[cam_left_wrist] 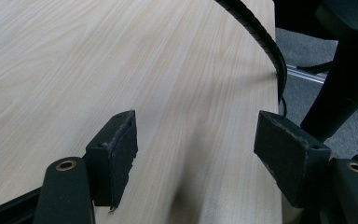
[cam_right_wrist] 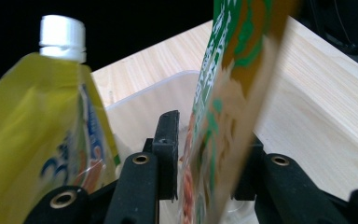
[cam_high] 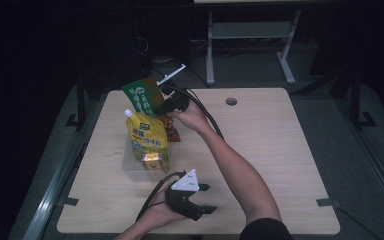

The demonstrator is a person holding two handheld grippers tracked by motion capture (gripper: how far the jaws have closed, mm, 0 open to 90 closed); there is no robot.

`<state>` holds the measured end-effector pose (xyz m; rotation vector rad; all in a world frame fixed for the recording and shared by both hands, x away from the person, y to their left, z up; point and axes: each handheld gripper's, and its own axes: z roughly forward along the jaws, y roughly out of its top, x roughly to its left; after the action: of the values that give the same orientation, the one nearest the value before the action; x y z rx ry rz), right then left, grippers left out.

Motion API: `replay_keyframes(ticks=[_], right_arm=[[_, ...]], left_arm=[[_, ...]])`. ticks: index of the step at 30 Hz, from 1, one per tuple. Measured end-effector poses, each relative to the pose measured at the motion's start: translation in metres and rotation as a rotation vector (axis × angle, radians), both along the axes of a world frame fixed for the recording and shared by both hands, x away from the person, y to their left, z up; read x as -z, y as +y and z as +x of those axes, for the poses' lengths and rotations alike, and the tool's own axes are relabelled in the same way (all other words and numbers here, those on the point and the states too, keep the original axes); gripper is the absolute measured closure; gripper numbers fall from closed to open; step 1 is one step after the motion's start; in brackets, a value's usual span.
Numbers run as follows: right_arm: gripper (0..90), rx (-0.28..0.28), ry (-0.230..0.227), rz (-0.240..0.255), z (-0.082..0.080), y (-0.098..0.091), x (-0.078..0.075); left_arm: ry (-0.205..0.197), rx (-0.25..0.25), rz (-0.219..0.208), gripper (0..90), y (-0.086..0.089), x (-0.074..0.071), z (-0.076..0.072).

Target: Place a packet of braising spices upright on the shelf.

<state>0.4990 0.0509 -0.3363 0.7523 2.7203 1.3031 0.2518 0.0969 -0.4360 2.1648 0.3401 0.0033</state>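
My right gripper (cam_right_wrist: pixel 205 154) has the green packet (cam_right_wrist: pixel 228 102) between its jaws over the clear bin (cam_right_wrist: pixel 140 100), beside the yellow pouch (cam_right_wrist: pixel 42 135); the blur suggests the pads are not pressing. My left gripper (cam_left_wrist: pixel 196 154) rests with jaws apart, holding nothing, on bare table (cam_left_wrist: pixel 74 56) near its front edge.

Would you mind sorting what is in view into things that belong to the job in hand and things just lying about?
In the job:
- green packet, between the right gripper jaws, blurred
- clear bin below it
- yellow spouted pouch, standing in the bin

Lying about:
- red packet, beside the bin
- left gripper, open over bare table
- metal stand behind the table
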Motion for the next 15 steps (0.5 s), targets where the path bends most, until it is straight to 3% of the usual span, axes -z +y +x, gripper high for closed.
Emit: replay_keyframes(ticks=[3,5,11,15], right_arm=[[80.5,0.014,-0.004,-0.028,0.003,0.005,0.001],[86.9,0.025,0.02,-0.029,0.003,0.007,0.002],[89.3,0.041,0.046,0.033,-0.003,0.004,0.002],[89.5,0.036,0.035,0.067,-0.008,0.002,-0.001]], left_arm=[[0.002,-0.001,-0.001,29.5,0.0,0.0,0.0],[-0.001,0.004,0.002,29.5,0.0,0.0,0.0],[0.0,0.005,0.005,29.5,-0.001,0.0,-0.001],[-0.002,0.007,0.006,29.5,-0.001,0.001,-0.001]])
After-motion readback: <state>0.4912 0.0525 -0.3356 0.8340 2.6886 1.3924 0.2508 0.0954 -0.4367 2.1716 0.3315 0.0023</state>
